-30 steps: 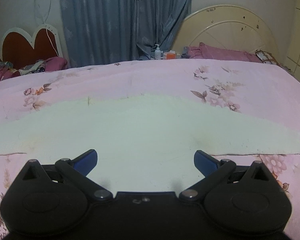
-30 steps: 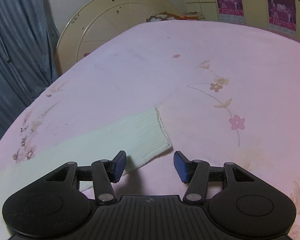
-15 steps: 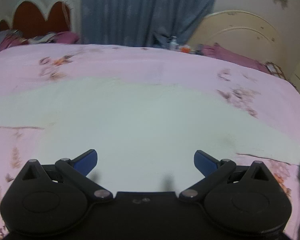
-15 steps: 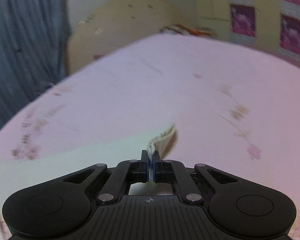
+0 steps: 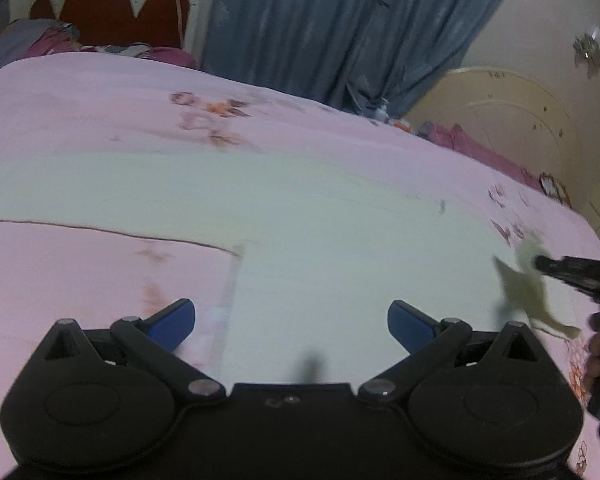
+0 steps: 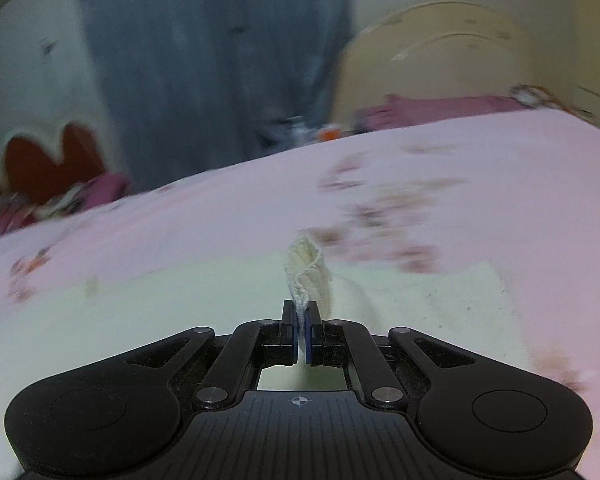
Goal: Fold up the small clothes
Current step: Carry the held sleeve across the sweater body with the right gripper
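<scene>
A pale cream knitted garment (image 5: 300, 232) lies spread across the pink bed. My left gripper (image 5: 291, 322) hovers open over its lower hem, blue pads wide apart, nothing between them. My right gripper (image 6: 302, 330) is shut on the ribbed sleeve cuff (image 6: 306, 270), which sticks up beyond the pads while the sleeve trails down onto the garment body (image 6: 140, 320). In the left wrist view the right gripper (image 5: 540, 263) shows at the far right, lifting the sleeve end (image 5: 528, 288) above the bed.
The pink floral bedspread (image 5: 100, 120) fills both views. Behind it hang blue curtains (image 5: 340, 20), with a red scalloped headboard (image 5: 116, 12) at left and a cream headboard (image 5: 512, 120) at right. Small bottles (image 5: 382, 112) and magenta bedding (image 5: 480, 148) sit at the far edge.
My right gripper closed on the sleeve cuff and carried it up and left over the garment. My left gripper swung left along the hem and stayed open.
</scene>
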